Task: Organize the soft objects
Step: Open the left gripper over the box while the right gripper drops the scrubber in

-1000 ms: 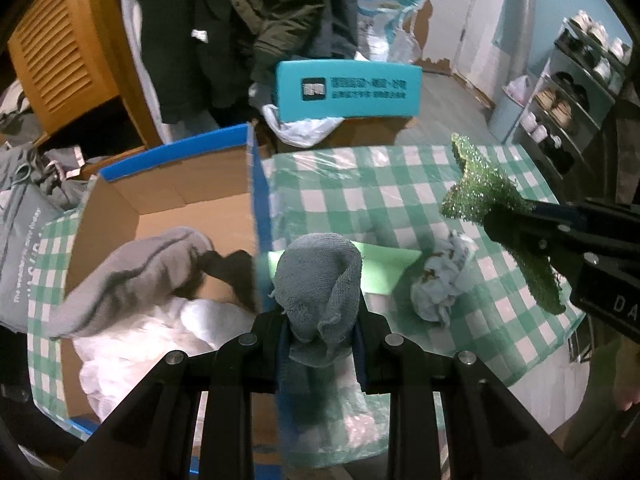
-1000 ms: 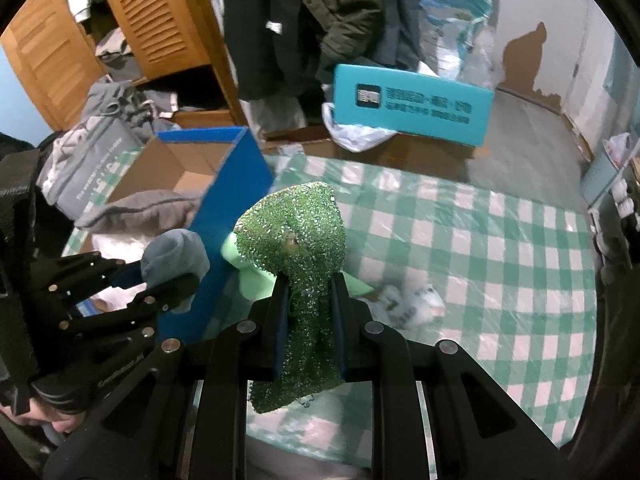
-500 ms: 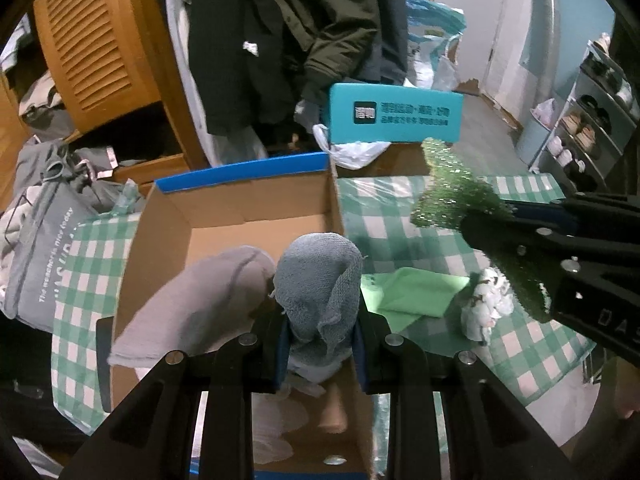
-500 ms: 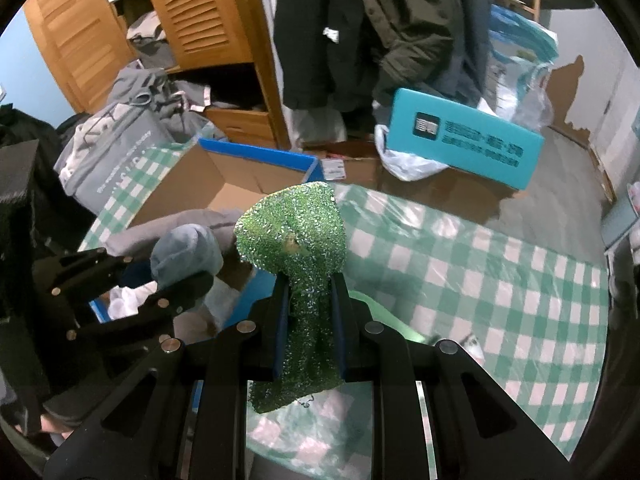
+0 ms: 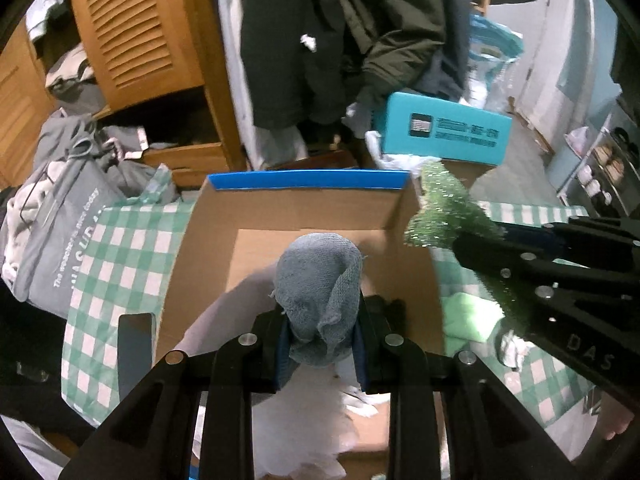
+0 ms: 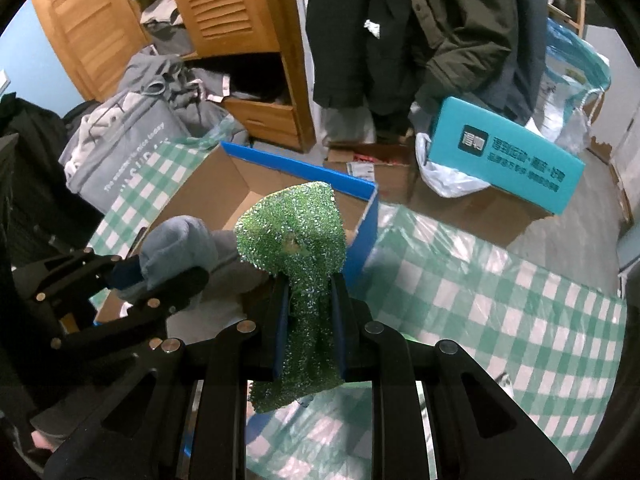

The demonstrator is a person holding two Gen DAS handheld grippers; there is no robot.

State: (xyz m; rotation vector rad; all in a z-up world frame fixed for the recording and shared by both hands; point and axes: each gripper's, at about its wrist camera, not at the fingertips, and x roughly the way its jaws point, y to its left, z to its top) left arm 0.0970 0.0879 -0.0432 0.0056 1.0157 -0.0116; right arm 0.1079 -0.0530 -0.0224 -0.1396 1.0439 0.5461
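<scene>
My left gripper (image 5: 320, 336) is shut on a grey-blue cloth (image 5: 320, 280) and holds it above the open cardboard box (image 5: 304, 208) with a blue rim. My right gripper (image 6: 308, 320) is shut on a glittery green cloth (image 6: 292, 232), held over the box's right wall (image 6: 362, 240). The green cloth also shows in the left wrist view (image 5: 444, 216). The left gripper and its cloth show in the right wrist view (image 6: 176, 244). A grey garment (image 5: 236, 312) and white soft material (image 5: 304, 416) lie in the box.
The box stands on a green checked tablecloth (image 6: 500, 304). A light green cloth (image 5: 468, 316) and a white crumpled piece (image 5: 512, 348) lie right of the box. Behind are a teal box (image 6: 504, 156), hanging coats (image 6: 400, 32), a wooden wardrobe (image 6: 224, 4) and a grey bag (image 6: 120, 148).
Both grippers have moved left with their cloths. The left one has gone from the box's right wall to above its inside; the right one has come up to the box's right wall.
</scene>
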